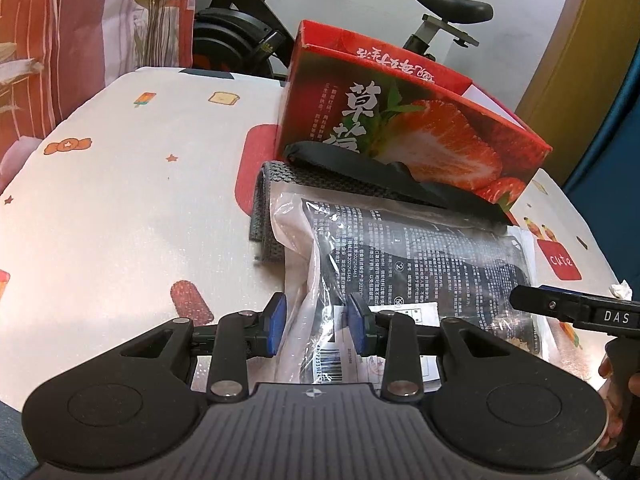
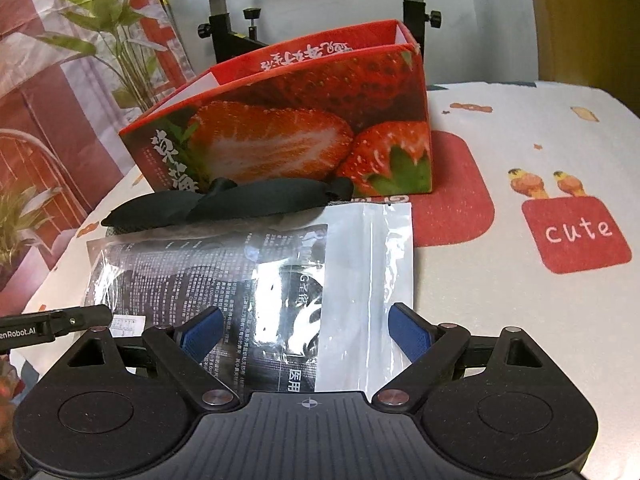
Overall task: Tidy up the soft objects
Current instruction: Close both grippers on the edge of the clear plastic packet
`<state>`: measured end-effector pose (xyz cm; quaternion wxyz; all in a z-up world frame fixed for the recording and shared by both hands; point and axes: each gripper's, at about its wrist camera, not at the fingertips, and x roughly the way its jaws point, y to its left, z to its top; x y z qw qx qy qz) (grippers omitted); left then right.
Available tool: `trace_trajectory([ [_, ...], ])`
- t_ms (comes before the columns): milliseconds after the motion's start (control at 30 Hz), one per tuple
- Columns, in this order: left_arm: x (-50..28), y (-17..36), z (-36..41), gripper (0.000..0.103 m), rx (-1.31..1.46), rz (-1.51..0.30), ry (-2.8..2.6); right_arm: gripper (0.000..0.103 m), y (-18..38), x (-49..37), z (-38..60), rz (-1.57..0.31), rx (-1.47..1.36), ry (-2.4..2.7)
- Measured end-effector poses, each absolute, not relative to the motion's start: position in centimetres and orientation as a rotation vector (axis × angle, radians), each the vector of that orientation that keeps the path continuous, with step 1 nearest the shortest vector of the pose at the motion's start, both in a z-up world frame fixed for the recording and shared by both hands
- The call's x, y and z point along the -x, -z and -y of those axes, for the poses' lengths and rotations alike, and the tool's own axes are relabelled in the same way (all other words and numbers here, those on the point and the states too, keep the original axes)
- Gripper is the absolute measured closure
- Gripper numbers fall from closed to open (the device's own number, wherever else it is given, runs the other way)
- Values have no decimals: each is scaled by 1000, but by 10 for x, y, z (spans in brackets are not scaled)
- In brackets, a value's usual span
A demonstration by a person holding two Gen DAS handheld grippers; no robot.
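Observation:
A clear plastic packet with a black printed insert lies on the table in front of a red strawberry box. A black strap and a grey mesh pad lie between packet and box. My left gripper is open, its blue pads on either side of the packet's raised left edge. My right gripper is open wide over the packet, near its front edge. The box and strap show behind it.
The table has a white cloth printed with cartoons and a red "cute" patch. An exercise bike stands behind the table. A patterned curtain hangs at the left. The right gripper's finger shows in the left wrist view.

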<state>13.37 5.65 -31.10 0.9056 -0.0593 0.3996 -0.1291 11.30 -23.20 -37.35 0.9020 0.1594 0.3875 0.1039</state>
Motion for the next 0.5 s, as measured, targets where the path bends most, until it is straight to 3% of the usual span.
trace_trajectory([
  [333,-134,313,-58,66,131,-831,269,15,378,-115,230,-814,-340,-233],
  [500,-134,314,-59,66,136,-836,273,23,378,-116,231,-816,-351,-251],
])
